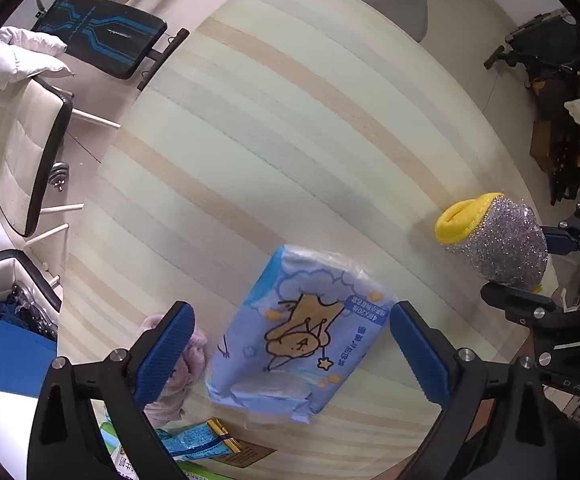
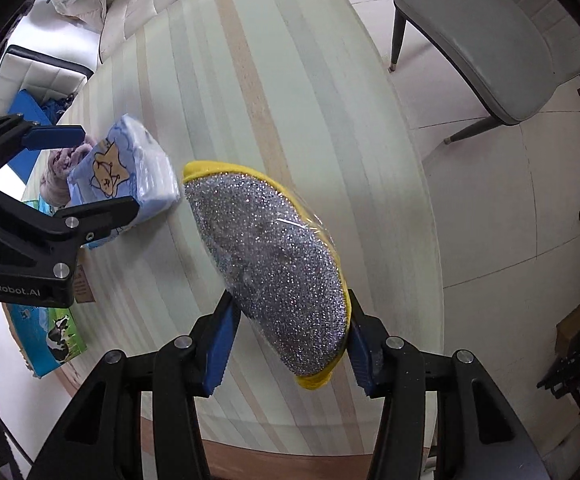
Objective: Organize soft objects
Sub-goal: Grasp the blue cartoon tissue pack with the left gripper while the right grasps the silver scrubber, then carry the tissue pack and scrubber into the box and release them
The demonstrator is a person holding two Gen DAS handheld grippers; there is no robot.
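A blue tissue pack (image 1: 298, 340) printed with a bear on a star lies on the striped table (image 1: 249, 140). My left gripper (image 1: 292, 312) hovers over the pack, open, one pad on each side and neither touching it. A pink fluffy item (image 1: 185, 356) lies beside the pack, partly hidden by the left finger. In the right wrist view my right gripper (image 2: 287, 300) is shut on a silver glitter scrub sponge (image 2: 273, 256) with a yellow back, wrapped in clear film and held above the table. The same sponge (image 1: 498, 240) and right gripper (image 1: 542, 268) show at the right of the left wrist view.
A blue box (image 1: 9, 356) and a white chair (image 1: 25, 152) stand left of the table. A blue snack packet (image 1: 197, 440) and a cow-print carton (image 2: 49, 332) lie near the front edge. A grey chair (image 2: 490, 32) stands past the far right edge.
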